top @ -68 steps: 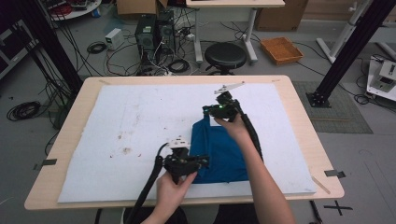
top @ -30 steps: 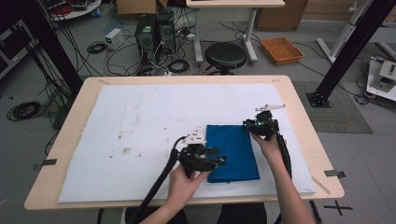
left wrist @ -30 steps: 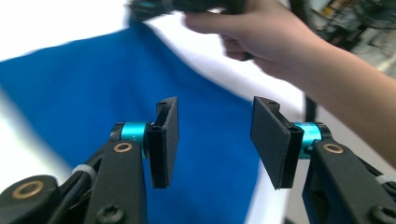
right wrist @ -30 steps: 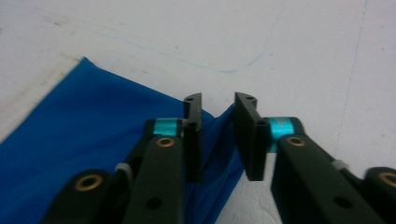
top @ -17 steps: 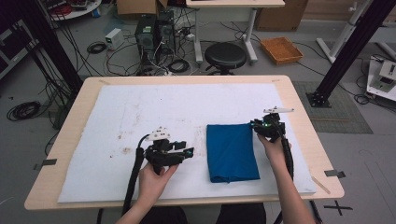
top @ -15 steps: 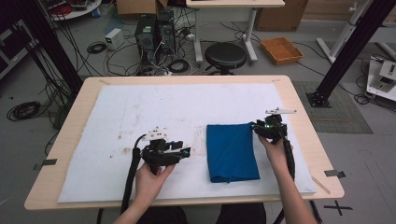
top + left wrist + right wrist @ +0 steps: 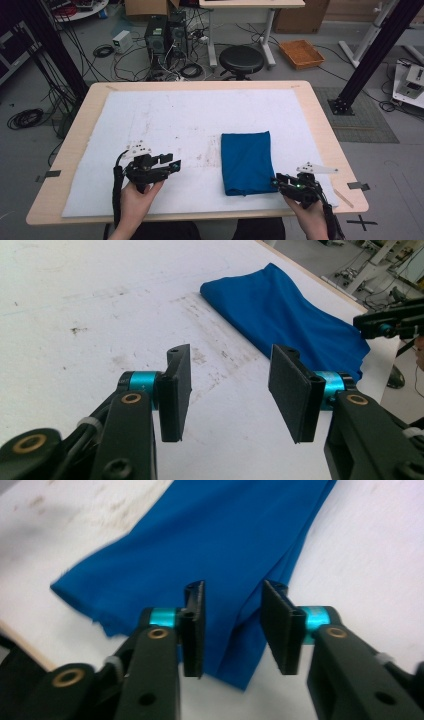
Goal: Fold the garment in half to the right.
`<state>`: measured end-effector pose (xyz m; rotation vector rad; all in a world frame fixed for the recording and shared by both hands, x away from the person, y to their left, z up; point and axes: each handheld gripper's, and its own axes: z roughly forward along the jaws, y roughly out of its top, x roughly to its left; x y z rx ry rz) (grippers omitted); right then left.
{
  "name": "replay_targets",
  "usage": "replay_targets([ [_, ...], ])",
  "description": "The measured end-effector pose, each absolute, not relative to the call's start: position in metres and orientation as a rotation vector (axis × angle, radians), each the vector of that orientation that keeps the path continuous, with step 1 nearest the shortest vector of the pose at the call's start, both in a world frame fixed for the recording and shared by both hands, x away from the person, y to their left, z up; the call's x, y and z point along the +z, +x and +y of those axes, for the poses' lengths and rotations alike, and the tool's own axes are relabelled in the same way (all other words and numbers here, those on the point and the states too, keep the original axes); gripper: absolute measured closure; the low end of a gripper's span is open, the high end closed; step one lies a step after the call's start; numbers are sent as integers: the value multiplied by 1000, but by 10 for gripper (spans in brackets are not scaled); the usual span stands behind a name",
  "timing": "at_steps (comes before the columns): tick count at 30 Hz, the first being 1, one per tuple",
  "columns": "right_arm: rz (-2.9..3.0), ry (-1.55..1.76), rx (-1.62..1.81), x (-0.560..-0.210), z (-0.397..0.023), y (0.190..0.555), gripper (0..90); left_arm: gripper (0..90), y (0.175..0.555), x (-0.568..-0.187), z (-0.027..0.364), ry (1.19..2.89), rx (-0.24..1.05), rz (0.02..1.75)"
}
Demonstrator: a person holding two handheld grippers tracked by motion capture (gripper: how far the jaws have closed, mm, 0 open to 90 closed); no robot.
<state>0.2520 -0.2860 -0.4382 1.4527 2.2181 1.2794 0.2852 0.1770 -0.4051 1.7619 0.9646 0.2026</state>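
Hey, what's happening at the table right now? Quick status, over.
Left gripper open, off to the side. Right gripper open at the near right corner of the folded blue cloth. Nothing in the way.

A folded blue cloth (image 7: 247, 162) lies flat on the white mat (image 7: 175, 120), right of centre.

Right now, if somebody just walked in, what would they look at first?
Probably the bright blue folded cloth, lying flat on the white mat, right of the middle. Next, the two black grippers: the right gripper sits at the cloth's near right corner, jaws open, and the left gripper waits apart over bare mat, jaws open too.
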Motion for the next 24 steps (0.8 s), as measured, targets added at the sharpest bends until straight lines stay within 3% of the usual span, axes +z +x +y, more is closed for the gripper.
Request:
replay_targets([
  [3, 2250, 1432, 1236, -442, -285, 249, 885, 513, 284, -405, 176, 1760, 197, 964],
  [10, 2205, 1479, 1237, -442, -300, 245, 876, 513, 285, -408, 176, 1771, 193, 962],
  [19, 2102, 1425, 1280, -424, -307, 253, 532, 470, 290, -401, 179, 1795, 240, 911],
  [24, 2035, 1312, 1336, -393, -309, 274, 425, 430, 307, -389, 185, 1814, 289, 886],
])
